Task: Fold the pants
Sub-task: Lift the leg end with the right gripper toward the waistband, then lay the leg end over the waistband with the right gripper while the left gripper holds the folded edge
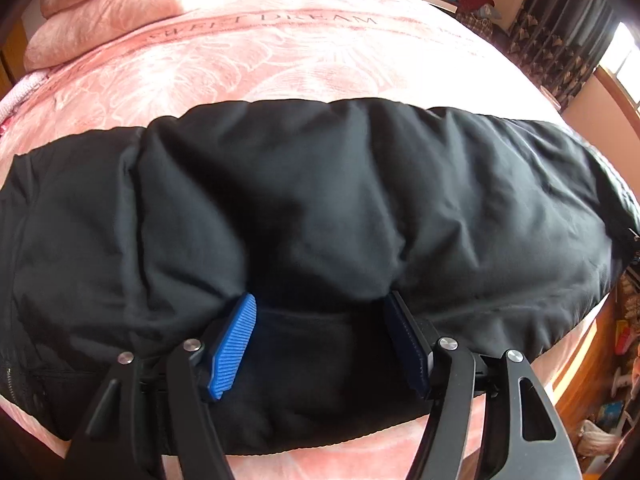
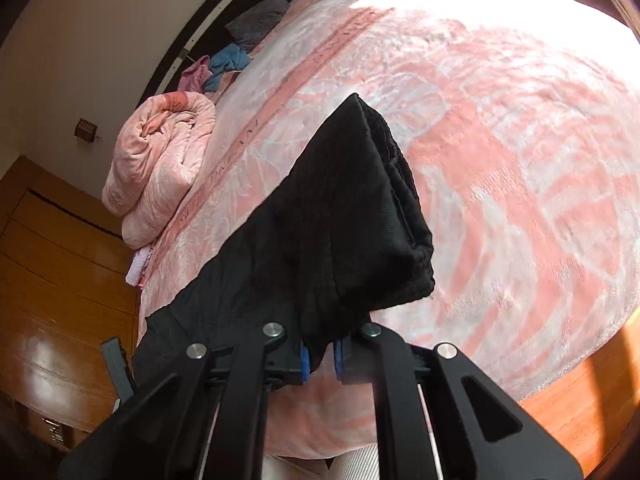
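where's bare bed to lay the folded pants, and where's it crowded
Free: the wide pink blanket between the pants and the lettered band, and the sunlit stretch right of the lifted pants end in the right view. Crowded: the head corner, with the rolled quilt and loose clothes.

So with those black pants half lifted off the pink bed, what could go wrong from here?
1. The right tongs pinch only a narrow edge of the black pants; the hanging bundle might slip out.
2. The left tongs stand open at the edge of a puffy fold; closing there may catch too few layers, leaving the fold uneven.
3. The pants lie near the edge of the bed, so slack cloth could slide off.
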A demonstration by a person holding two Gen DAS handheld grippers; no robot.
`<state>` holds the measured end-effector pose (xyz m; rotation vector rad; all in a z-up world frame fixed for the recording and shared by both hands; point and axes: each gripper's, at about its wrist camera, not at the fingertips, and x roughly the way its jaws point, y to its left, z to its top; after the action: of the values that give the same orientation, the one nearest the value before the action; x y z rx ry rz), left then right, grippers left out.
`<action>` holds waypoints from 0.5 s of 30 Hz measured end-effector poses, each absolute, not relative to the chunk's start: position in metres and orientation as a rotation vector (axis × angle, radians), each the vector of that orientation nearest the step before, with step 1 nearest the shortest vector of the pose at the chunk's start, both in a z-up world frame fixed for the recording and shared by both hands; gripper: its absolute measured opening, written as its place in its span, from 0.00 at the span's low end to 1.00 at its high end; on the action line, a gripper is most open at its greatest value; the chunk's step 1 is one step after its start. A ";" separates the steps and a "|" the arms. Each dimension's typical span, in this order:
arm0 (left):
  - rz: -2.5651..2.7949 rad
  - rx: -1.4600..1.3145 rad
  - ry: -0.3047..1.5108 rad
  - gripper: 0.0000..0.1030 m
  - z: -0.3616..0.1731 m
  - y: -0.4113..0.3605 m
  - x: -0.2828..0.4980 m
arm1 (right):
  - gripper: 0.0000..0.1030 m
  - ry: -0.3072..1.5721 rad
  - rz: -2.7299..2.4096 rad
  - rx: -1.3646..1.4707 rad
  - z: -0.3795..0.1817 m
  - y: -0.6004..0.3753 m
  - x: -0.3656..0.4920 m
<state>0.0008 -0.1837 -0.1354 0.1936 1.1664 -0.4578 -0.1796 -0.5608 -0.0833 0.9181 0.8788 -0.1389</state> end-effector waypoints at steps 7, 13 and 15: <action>-0.483 0.146 1.175 0.65 -0.123 -0.168 0.000 | 0.07 0.796 -0.130 0.963 -0.074 -0.553 -0.195; -0.389 0.051 1.125 0.65 -0.103 -0.108 0.002 | 0.08 0.723 -0.057 0.700 0.009 -0.495 -0.160; -0.344 0.037 1.117 0.65 -0.101 -0.084 0.007 | 0.08 0.709 -0.004 0.606 0.031 -0.464 -0.141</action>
<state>0.0073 -0.0844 -0.1007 0.0368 1.1170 -0.3441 -0.1413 -0.4645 0.0306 0.6065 0.7094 -0.0035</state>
